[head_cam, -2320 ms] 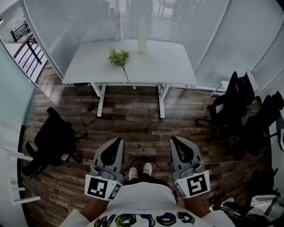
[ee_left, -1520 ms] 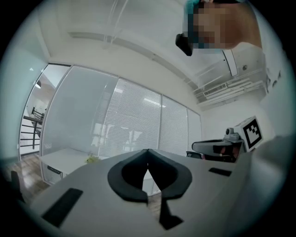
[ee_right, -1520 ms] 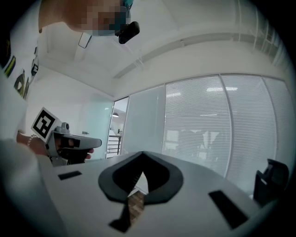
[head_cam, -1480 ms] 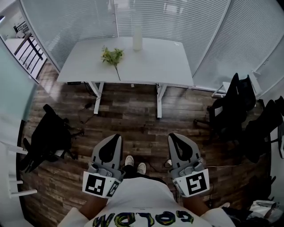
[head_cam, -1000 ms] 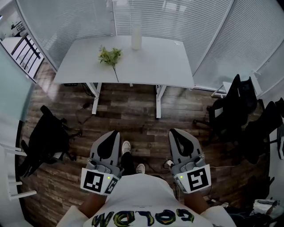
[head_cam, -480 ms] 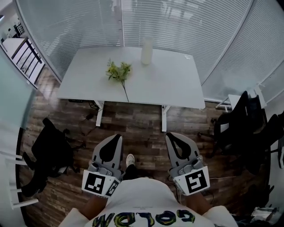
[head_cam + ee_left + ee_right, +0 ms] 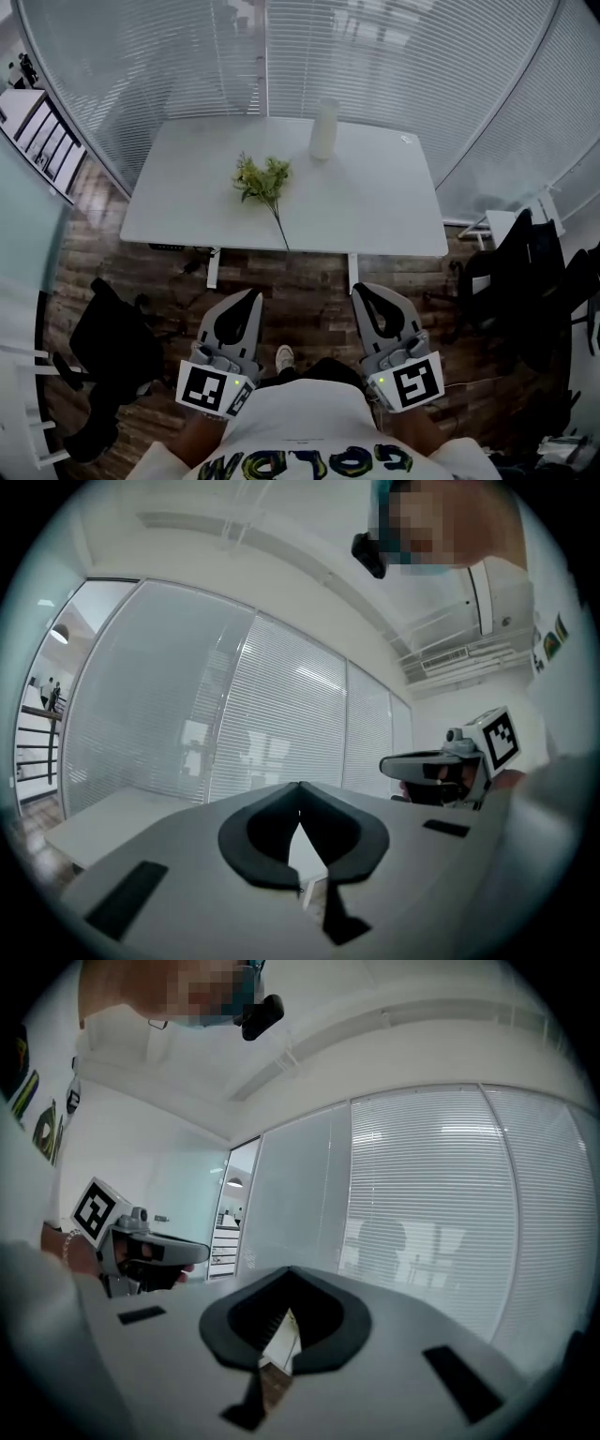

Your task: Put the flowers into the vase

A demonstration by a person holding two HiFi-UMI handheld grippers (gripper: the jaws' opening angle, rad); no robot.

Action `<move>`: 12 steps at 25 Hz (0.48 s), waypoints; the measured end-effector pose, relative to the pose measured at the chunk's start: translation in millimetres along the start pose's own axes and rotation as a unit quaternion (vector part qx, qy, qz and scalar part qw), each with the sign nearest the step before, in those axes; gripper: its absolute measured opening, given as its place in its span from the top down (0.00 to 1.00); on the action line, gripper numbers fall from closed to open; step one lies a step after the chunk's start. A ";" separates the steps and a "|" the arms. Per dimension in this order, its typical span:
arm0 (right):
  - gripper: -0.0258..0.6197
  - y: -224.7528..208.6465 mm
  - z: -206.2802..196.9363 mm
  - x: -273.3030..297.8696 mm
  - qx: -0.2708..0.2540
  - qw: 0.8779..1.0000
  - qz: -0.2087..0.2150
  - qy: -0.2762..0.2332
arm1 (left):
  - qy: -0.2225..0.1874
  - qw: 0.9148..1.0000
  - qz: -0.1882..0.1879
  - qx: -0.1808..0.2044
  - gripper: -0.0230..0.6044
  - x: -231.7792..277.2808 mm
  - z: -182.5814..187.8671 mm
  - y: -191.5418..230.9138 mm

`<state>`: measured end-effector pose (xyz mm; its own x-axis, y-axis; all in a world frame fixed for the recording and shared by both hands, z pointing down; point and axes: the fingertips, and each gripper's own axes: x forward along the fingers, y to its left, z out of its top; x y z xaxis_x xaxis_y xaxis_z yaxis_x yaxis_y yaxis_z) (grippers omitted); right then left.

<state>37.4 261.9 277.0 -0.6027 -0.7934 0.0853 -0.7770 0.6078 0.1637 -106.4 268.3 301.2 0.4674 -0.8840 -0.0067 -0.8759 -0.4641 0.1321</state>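
Note:
A sprig of green and yellow flowers (image 7: 263, 181) lies on the white table (image 7: 375, 206), its thin stem pointing toward the near edge. A tall white vase (image 7: 324, 129) stands upright behind it, near the table's far edge. My left gripper (image 7: 253, 295) and right gripper (image 7: 360, 290) hang side by side over the wooden floor, short of the table, both shut and empty. The left gripper view shows its shut jaws (image 7: 299, 786) and the right gripper (image 7: 441, 766) beside it. In the right gripper view its jaws (image 7: 287, 1270) are shut too.
Window blinds (image 7: 403, 66) close off the space behind the table. Black office chairs stand at the right (image 7: 525, 281) and at the lower left (image 7: 117, 342). Table legs (image 7: 214, 267) rise from the dark wood floor (image 7: 300, 281). My shoe (image 7: 286, 356) shows between the grippers.
The table, flowers and vase have come nearer and lower in the head view as I walk toward them. Both grippers stay shut and keep their places before me.

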 end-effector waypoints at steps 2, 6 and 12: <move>0.95 -5.2 -2.0 12.0 0.000 1.000 -0.005 0.004 | 0.001 1.000 -0.002 -0.005 0.94 8.5 -0.1 10.3; 0.95 -23.0 -6.9 36.0 0.002 1.000 -0.015 0.009 | 0.008 1.000 -0.010 -0.013 0.94 32.5 -2.8 25.6; 0.95 -53.4 -14.9 75.4 0.006 1.000 -0.013 0.012 | 0.013 1.000 -0.013 -0.011 0.94 80.4 -3.6 46.3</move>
<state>36.2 169.1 289.4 -0.5784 -0.8089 0.1054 -0.7942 0.5879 0.1534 -108.9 176.0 310.4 0.4930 -0.8699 0.0152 -0.8608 -0.4851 0.1541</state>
